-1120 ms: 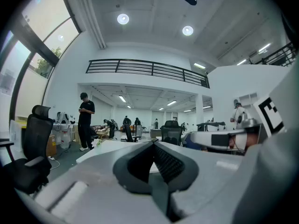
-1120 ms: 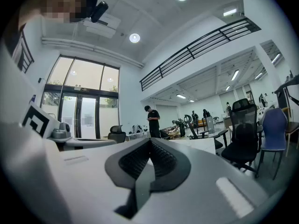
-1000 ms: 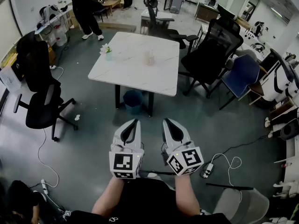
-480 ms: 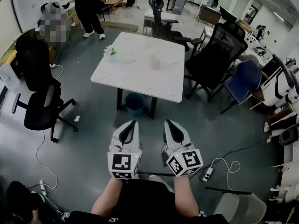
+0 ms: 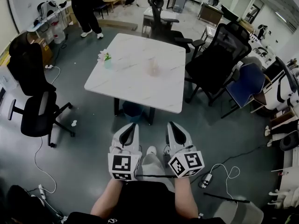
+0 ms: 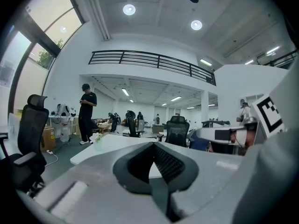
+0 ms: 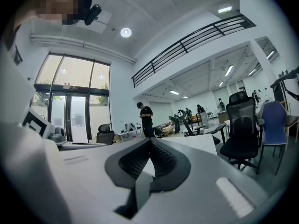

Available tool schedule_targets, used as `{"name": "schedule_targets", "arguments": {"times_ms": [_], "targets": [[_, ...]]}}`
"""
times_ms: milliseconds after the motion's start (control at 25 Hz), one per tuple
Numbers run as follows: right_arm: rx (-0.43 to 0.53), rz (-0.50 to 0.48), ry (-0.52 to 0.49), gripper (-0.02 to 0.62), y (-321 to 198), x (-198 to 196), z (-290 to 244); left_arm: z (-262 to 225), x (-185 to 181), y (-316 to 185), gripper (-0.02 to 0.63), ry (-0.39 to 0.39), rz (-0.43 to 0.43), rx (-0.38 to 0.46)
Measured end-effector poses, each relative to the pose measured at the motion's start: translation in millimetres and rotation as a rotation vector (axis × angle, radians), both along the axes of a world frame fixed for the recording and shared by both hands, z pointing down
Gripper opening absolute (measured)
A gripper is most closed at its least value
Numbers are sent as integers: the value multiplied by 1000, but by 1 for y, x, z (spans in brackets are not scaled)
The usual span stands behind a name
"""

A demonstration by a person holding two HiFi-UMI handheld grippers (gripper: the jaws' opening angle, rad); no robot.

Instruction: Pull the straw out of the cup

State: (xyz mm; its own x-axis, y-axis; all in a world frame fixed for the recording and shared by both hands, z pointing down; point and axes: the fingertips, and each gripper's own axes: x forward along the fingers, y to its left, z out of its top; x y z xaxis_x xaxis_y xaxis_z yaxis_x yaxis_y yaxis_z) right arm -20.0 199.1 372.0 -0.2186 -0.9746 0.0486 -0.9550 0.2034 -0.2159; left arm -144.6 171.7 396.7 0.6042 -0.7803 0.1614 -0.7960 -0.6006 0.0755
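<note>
A white marble table [image 5: 140, 85] stands ahead of me in the head view. On it stands a pale clear cup [image 5: 153, 68]; its straw is too small to make out. My left gripper [image 5: 131, 125] and right gripper [image 5: 172, 124] are side by side near the bottom of that view, short of the table's near edge, both shut and empty. In the left gripper view the left gripper [image 6: 153, 143] has its jaws closed tip to tip, the table [image 6: 110, 146] beyond. The right gripper [image 7: 150, 139] is likewise closed in its own view, with the table [image 7: 198, 143] behind it.
A small flower pot [image 5: 107, 59] sits on the table's left side. A blue bin [image 5: 133, 110] stands under the table. Black office chairs are at left [image 5: 35, 107] and right [image 5: 216, 59], with a blue chair [image 5: 245, 80]. A person in black [image 5: 83, 6] stands far back. Cables [image 5: 224, 164] lie on the floor.
The table has come closer and sits lower in the head view as I walk toward it. Both grippers stay side by side and shut. A light shoe now shows between them.
</note>
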Motion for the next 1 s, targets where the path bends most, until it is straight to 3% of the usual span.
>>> {"name": "schedule_targets", "arguments": {"times_ms": [200, 640, 760, 1000], "targets": [[4, -24, -23, 2, -78, 39, 13, 14, 39, -72, 1, -28, -20, -6], [-51, -107, -46, 2, -270, 164, 8, 4, 155, -246, 2, -6, -119, -62], [-85, -150, -59, 2, -300, 168, 17, 13, 162, -266, 1, -19, -152, -97], [-143, -243, -78, 3, -345, 136, 42, 37, 146, -308, 0, -43, -217, -165]]}}
